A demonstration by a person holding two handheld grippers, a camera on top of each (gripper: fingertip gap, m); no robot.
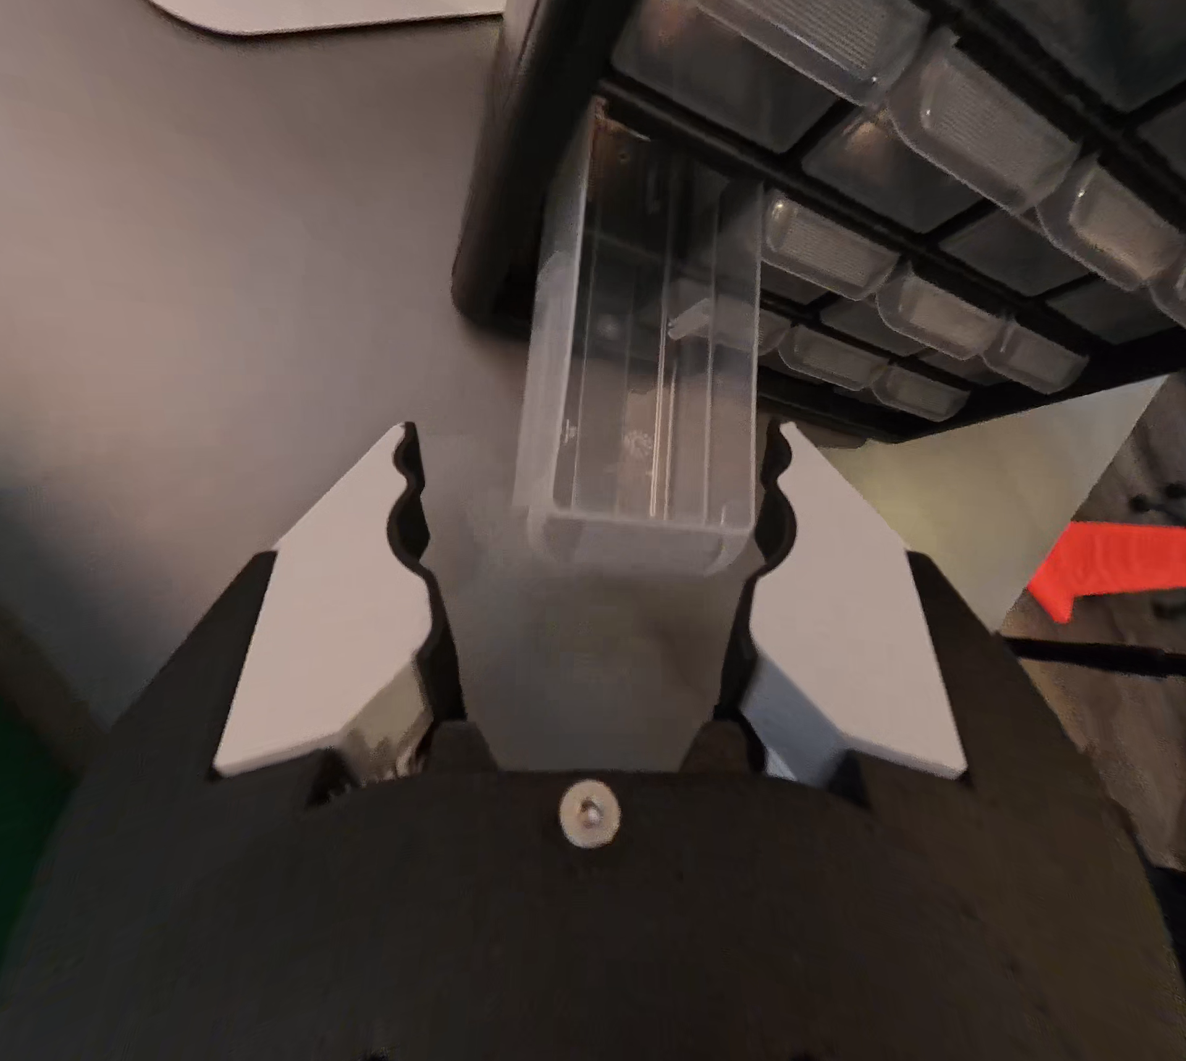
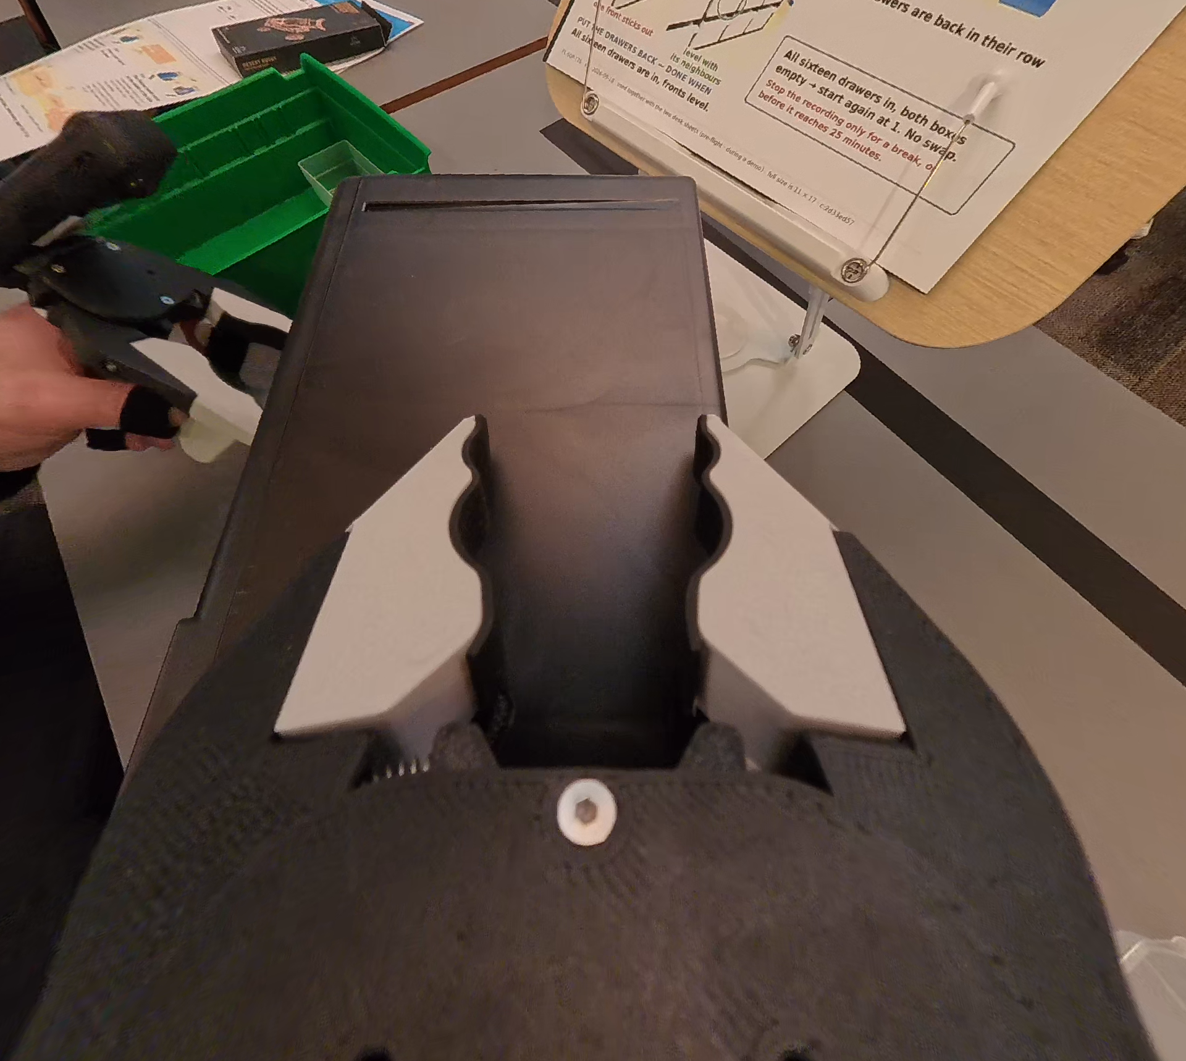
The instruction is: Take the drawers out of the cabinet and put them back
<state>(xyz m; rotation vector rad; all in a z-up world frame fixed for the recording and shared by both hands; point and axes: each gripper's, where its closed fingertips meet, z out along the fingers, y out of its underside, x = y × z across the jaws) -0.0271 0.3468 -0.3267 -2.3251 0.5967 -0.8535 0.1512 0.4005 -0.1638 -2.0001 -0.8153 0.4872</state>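
A black cabinet point(image 1: 532, 132) holds rows of clear plastic drawers point(image 1: 962, 132). One clear drawer point(image 1: 642, 388) sticks far out of a left-column slot. Its front end lies between my left gripper's point(image 1: 590, 433) fingers, close to the right finger point(image 1: 828, 549) and apart from the left one. The left gripper is open. My right gripper point(image 2: 590, 420) is open over the cabinet's flat black top point(image 2: 513, 292); I cannot tell if it touches. In the right wrist view the left gripper point(image 2: 212, 382) shows at the cabinet's left side, held by a hand point(image 2: 38, 388).
A green bin point(image 2: 257, 183) behind the cabinet holds a small clear drawer point(image 2: 334, 164). An instruction sheet on a wooden stand point(image 2: 962, 273) stands at the right. Papers and a black box point(image 2: 301, 35) lie farther back. A red-orange object point(image 1: 1117, 568) shows at the right.
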